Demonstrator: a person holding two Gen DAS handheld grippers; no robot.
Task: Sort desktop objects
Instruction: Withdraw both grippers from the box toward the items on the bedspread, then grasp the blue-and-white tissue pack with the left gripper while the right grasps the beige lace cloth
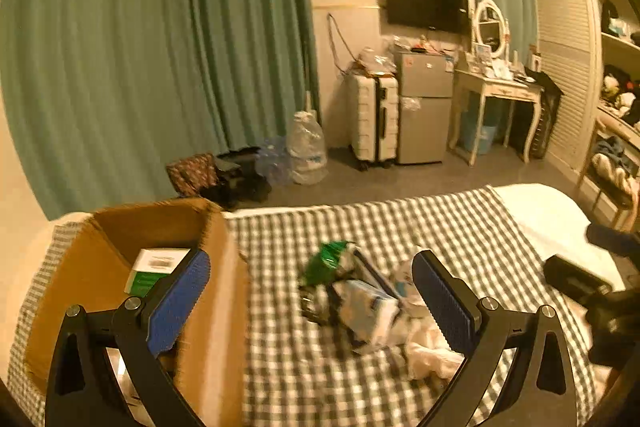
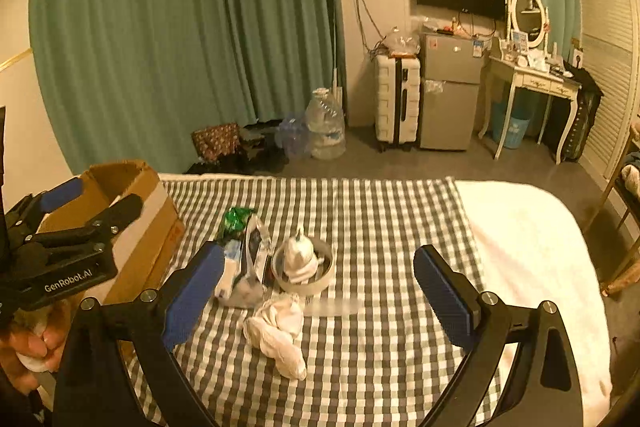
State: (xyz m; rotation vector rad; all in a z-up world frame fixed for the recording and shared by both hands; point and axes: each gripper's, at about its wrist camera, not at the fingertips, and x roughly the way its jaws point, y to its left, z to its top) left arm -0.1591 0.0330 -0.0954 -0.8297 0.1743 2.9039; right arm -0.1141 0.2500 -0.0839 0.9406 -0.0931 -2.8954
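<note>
A checked cloth (image 2: 380,227) covers the bed. On it lie a green packet (image 2: 236,219), a clear bag of packets (image 2: 244,267), a round dish (image 2: 320,285) holding a white bundle, and crumpled white cloth (image 2: 280,331). My right gripper (image 2: 318,253) hovers open above the dish and cloth, touching nothing. A cardboard box (image 1: 216,307) stands at the left with a green-and-white carton (image 1: 156,267) inside. My left gripper (image 1: 312,259) is open and empty. One pad is over the box and the other over the pile (image 1: 360,303). In the right wrist view the left gripper (image 2: 96,201) sits by the box (image 2: 148,227).
A hand (image 2: 32,343) holds the left gripper's grip. White bedding (image 2: 532,247) lies bare right of the checked cloth. Beyond the bed are water bottles (image 2: 326,127), a suitcase (image 2: 396,103), a small fridge (image 2: 448,95), a dressing table (image 2: 532,83) and green curtains (image 2: 180,27).
</note>
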